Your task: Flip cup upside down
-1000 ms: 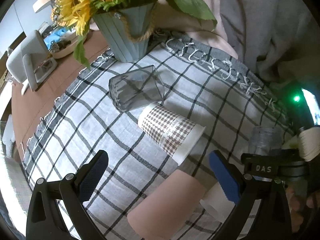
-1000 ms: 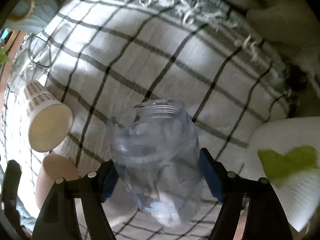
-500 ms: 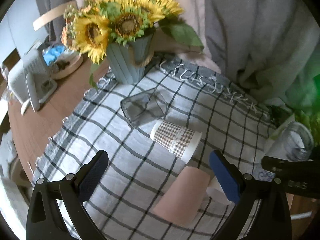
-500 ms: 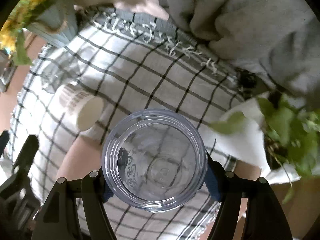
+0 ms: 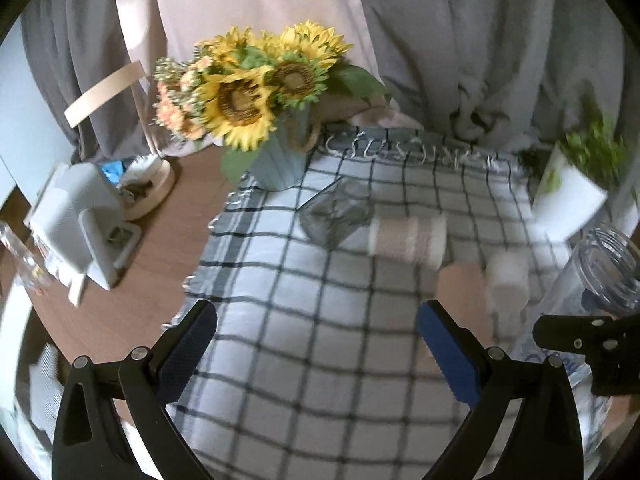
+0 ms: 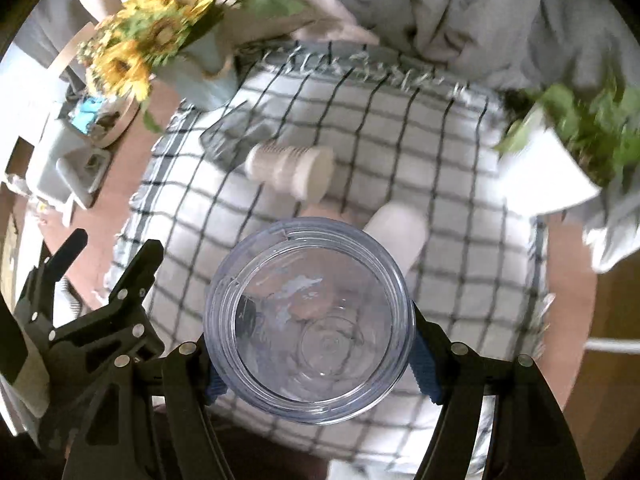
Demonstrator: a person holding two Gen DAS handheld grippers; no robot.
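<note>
The clear plastic cup [image 6: 310, 320] holds nothing, and its open mouth faces the right wrist camera. On the checked cloth [image 5: 320, 340] covering the surface lie a dark glass [image 5: 334, 214], a patterned paper cup [image 5: 408, 240], a pink cup [image 5: 460, 292] and a white cup [image 5: 506, 280], all on their sides; a vase of sunflowers [image 5: 256, 96] stands behind. The right gripper [image 6: 316, 364] pinches the clear cup between its jaws, above the cloth. The left gripper [image 5: 316, 352] has its jaws spread around nothing.
</note>
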